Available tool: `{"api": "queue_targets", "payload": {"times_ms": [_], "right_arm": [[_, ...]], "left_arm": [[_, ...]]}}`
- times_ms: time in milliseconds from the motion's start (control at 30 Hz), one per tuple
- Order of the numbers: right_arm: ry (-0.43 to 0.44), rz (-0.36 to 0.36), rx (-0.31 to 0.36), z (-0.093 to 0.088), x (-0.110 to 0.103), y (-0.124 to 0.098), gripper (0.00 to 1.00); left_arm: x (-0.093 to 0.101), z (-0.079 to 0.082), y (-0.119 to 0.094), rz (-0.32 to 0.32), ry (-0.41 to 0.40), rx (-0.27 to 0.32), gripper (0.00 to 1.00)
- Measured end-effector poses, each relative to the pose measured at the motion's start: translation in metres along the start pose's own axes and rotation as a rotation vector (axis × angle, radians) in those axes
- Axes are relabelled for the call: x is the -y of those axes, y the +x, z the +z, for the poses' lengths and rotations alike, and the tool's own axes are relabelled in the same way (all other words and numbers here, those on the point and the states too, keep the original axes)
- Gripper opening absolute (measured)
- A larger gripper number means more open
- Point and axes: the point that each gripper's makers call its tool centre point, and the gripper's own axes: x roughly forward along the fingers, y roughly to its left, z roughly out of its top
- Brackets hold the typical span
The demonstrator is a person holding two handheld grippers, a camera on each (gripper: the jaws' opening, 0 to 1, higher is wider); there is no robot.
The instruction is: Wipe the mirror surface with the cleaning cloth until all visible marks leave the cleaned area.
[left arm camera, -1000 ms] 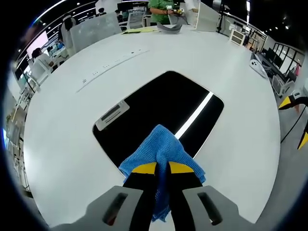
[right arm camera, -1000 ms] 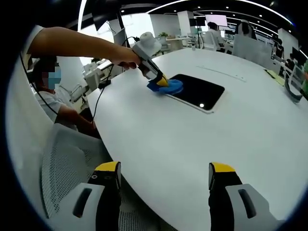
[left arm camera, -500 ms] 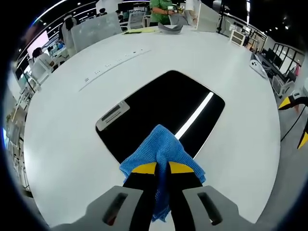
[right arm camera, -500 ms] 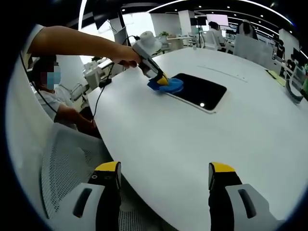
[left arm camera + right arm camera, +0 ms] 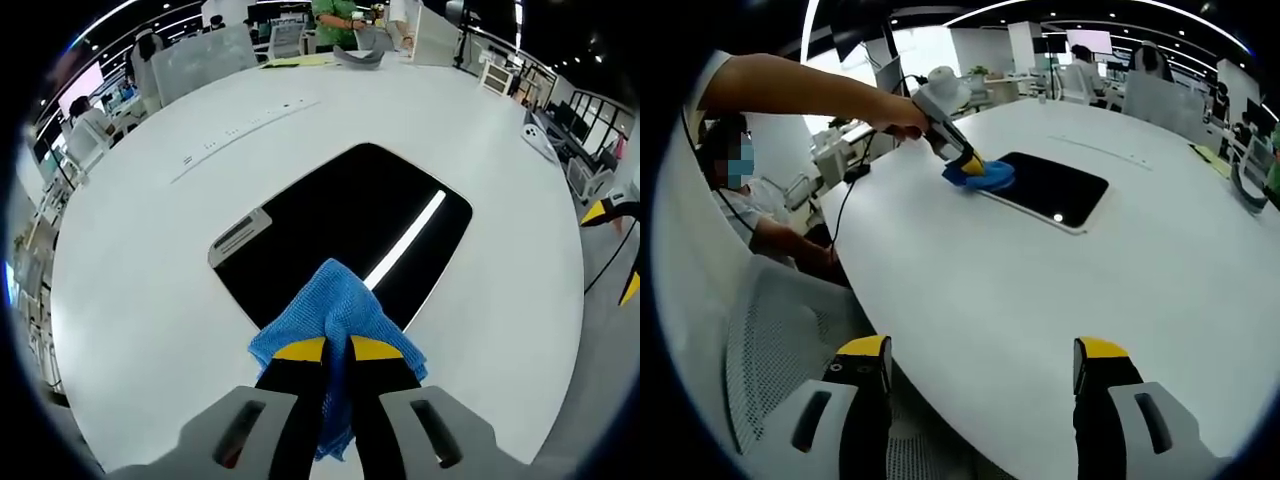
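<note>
left gripper point(image 5: 975, 164) | cloth point(image 5: 336, 312) slid back to mirror point(image 5: 350, 225) near edge

Round white bench point(image 5: 150, 260), glossy. Grey mesh chair point(image 5: 780, 330) at near bench edge. Seated person point(image 5: 760, 215) beyond it. Black cable point(image 5: 845, 200) drops off bench edge. Person in green top point(image 5: 335, 18) at far side. Office desks behind.
</note>
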Motion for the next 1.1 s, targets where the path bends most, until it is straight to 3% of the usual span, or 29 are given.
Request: {"api": "queue_targets", "payload": {"times_ms": [1100], "right_arm": [[-0.032, 0.000, -0.011, 0.011, -0.003, 0.000, 0.72]], "left_arm": [[-0.012, -0.006, -0.004, 0.022, -0.014, 0.009, 0.06]]}}
